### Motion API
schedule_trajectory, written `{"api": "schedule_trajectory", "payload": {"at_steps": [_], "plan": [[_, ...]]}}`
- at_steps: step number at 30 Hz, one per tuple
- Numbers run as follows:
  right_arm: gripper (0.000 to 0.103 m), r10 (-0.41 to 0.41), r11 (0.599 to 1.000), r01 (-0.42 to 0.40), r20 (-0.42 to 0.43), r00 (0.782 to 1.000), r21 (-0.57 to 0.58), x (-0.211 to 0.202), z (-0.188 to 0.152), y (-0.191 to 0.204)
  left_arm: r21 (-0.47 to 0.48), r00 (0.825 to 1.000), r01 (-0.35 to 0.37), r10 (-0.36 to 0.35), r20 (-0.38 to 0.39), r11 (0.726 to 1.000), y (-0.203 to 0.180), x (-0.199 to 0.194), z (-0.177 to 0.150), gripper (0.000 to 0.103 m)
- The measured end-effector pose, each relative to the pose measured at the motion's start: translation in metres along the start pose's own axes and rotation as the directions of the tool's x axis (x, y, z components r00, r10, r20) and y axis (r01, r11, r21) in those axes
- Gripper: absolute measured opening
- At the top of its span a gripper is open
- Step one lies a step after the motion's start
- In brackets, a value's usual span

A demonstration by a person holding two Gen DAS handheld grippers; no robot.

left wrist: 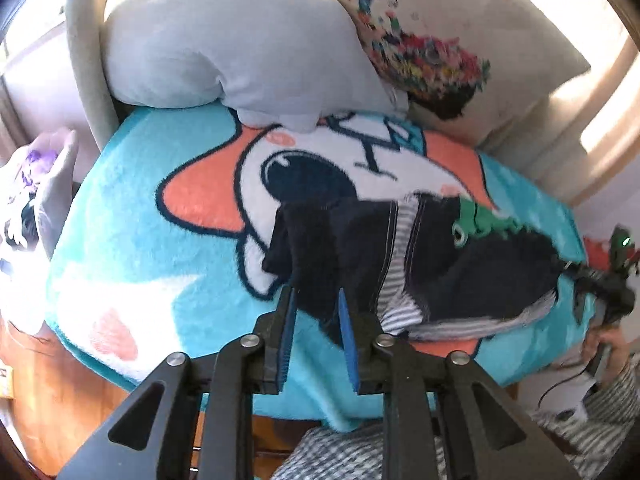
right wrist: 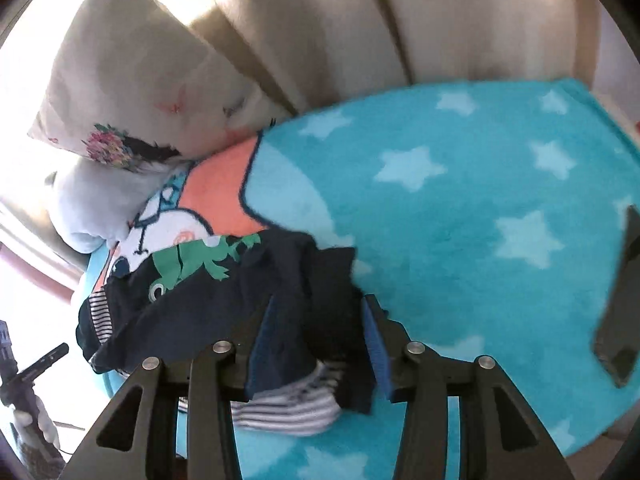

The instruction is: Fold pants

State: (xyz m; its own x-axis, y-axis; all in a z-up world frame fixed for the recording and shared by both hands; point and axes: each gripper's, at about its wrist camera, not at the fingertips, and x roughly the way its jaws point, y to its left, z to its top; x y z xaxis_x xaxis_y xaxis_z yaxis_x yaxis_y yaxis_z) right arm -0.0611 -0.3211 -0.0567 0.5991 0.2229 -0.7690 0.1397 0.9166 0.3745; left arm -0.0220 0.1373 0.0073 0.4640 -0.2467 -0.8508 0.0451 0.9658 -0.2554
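Pants (right wrist: 240,300) with green frog patch (right wrist: 188,260), no legible writing

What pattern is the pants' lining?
Grey-and-white stripes on the dark navy pants' lining, clearest in the right wrist view.

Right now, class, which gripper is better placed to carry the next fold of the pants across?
Probably the right gripper: navy and striped cloth of the pants fills the space between its fingers. The left gripper only straddles a thin edge, so its hold looks weaker.

Navy pants (left wrist: 460,264) and two pillows (left wrist: 224,40) lie on the turquoise blanket (left wrist: 132,208).
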Motion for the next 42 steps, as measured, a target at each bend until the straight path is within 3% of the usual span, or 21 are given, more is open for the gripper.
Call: {"api": "schedule_trajectory", "payload": {"at_steps": [1,5,9,12,14,19,20,22,24,28,30,34,36,38,39,42], "plan": [[0.01,0.001,1.0,-0.001,-0.03,1.0,0.005,0.007,0.001,0.001,-0.01,1.0,0.0,0.0,0.007,1.0,0.0,-0.001,0.002,0.024],[0.009,0.018,1.0,-0.017,-0.022,1.0,0.016,-0.01,-0.008,0.0,-0.056,1.0,0.001,0.0,0.028,0.998,0.004,-0.001,0.009,0.024],[0.008,-0.03,0.997,0.032,-0.026,0.999,0.068,-0.029,-0.021,-0.024,-0.078,0.999,0.035,-0.032,0.034,0.996,0.001,0.005,0.019,0.024],[0.008,-0.058,0.992,0.064,-0.049,0.997,0.113,-0.024,-0.026,-0.042,-0.052,0.998,0.065,-0.064,0.017,0.997,-0.013,0.016,0.03,0.025],[0.009,-0.033,0.987,0.042,-0.062,0.998,0.153,-0.019,-0.03,-0.049,-0.009,0.997,0.073,-0.073,-0.006,0.997,-0.027,0.028,0.037,0.026],[0.011,-0.045,0.989,0.052,-0.053,0.998,0.14,-0.015,-0.03,-0.044,0.003,0.996,-0.038,0.039,-0.08,0.999,-0.033,0.083,0.049,0.026],[0.011,-0.049,0.989,0.056,-0.052,0.997,0.139,-0.014,-0.029,-0.044,-0.003,0.993,-0.08,0.079,-0.086,0.997,-0.028,0.094,0.051,0.023],[0.012,-0.05,0.988,0.057,-0.051,0.997,0.145,-0.011,-0.027,-0.046,-0.021,0.989,-0.112,0.109,-0.095,0.994,-0.018,0.112,0.055,0.006],[0.012,-0.049,0.988,0.056,-0.052,0.997,0.147,-0.008,-0.025,-0.047,-0.037,0.992,-0.114,0.112,-0.062,0.993,-0.012,0.119,0.058,0.003],[0.016,-0.075,0.989,0.082,-0.059,0.995,0.119,0.003,-0.022,-0.045,-0.012,0.99,-0.14,0.139,-0.037,0.99,-0.015,0.124,0.059,0.003],[0.018,-0.086,0.991,0.091,-0.057,0.995,0.097,0.002,-0.023,-0.043,-0.006,0.993,-0.117,0.117,-0.033,0.993,-0.012,0.12,0.056,0.003],[0.05,-0.062,0.989,0.066,-0.036,0.997,0.131,-0.012,-0.027,-0.054,-0.088,0.999,0.004,-0.008,-0.051,0.996,0.008,0.097,0.056,0.003],[0.053,-0.04,0.985,0.041,-0.01,0.999,0.169,-0.024,-0.03,-0.061,-0.115,0.999,0.019,-0.024,-0.039,0.993,0.016,0.077,0.054,0.003],[0.054,-0.058,0.978,0.051,0.025,0.998,0.202,-0.039,-0.034,-0.069,-0.112,1.0,0.015,-0.016,-0.007,0.994,0.015,0.054,0.051,0.007],[0.054,-0.072,0.975,0.061,0.042,0.997,0.214,-0.046,-0.036,-0.072,-0.094,1.0,0.009,-0.008,0.011,0.996,0.011,0.045,0.051,0.014],[0.054,-0.077,0.971,0.05,0.106,0.991,0.235,-0.064,-0.04,-0.071,-0.026,0.997,0.064,-0.063,0.043,0.998,-0.014,0.027,0.047,0.027]]}}
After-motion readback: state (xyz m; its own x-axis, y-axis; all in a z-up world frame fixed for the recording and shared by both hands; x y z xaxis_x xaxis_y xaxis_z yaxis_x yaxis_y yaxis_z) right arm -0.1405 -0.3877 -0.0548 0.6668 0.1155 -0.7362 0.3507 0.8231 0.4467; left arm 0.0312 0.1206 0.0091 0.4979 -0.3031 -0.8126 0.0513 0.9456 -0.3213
